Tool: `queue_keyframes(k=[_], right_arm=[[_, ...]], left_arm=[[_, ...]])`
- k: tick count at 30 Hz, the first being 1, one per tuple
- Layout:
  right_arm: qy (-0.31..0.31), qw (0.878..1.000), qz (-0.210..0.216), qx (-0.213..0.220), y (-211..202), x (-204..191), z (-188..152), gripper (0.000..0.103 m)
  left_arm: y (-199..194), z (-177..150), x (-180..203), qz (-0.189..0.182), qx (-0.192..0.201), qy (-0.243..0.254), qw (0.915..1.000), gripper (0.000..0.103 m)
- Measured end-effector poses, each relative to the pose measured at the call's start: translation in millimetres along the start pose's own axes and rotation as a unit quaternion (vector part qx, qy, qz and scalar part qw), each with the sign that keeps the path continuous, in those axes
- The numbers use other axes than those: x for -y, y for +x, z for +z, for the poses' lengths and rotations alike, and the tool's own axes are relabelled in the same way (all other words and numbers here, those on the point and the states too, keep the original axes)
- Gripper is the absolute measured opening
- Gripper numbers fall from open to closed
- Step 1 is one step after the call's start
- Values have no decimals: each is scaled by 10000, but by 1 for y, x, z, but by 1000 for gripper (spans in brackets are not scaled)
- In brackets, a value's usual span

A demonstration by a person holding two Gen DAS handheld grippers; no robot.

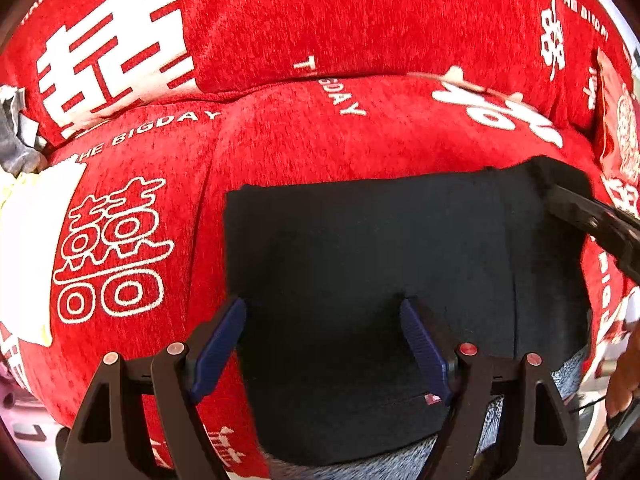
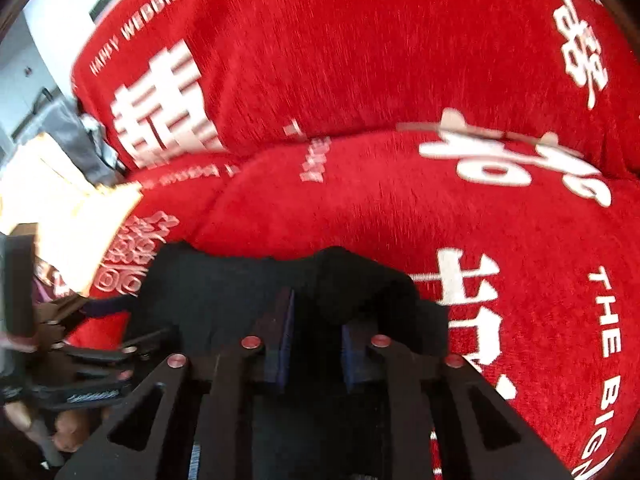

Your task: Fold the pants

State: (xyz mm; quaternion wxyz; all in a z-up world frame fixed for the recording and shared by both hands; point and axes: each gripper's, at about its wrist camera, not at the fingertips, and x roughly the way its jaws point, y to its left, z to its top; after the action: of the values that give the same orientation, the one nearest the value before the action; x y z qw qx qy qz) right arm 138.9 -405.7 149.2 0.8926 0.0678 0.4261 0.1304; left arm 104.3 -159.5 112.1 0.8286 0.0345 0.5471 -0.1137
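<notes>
The black pants (image 1: 380,264) lie folded into a squarish block on the red sofa seat (image 1: 320,132). My left gripper (image 1: 322,312) is open, with its blue pads over the near part of the pants and nothing held. My right gripper (image 2: 316,320) is narrowed on a raised bunch of the black pants (image 2: 344,280) at their far right corner; it also shows at the right edge of the left wrist view (image 1: 592,216). The right wrist view is motion blurred.
The sofa has a red cover with white characters and a back cushion (image 1: 360,12) behind the seat. A pale cushion or cloth (image 1: 28,248) lies at the seat's left end. The left hand and its gripper show at lower left (image 2: 80,368).
</notes>
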Motion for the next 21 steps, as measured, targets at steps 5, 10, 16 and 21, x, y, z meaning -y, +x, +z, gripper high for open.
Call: queue_keyframes(k=[5, 10, 16, 21], right_arm=[[285, 9992, -218, 199, -23, 14, -7, 21], [475, 9958, -690, -366, 25, 35, -17, 45], [748, 9921, -1006, 63, -9, 35, -16, 70], [102, 9961, -843, 228, -39, -12, -43, 74]], left_arm=[[-8, 6, 3, -10, 132, 102, 9999, 80], [27, 3, 2, -10, -335, 71, 9994, 84], [9, 6, -7, 176, -50, 47, 9998, 92], [7, 5, -11, 258, -34, -47, 9996, 92]])
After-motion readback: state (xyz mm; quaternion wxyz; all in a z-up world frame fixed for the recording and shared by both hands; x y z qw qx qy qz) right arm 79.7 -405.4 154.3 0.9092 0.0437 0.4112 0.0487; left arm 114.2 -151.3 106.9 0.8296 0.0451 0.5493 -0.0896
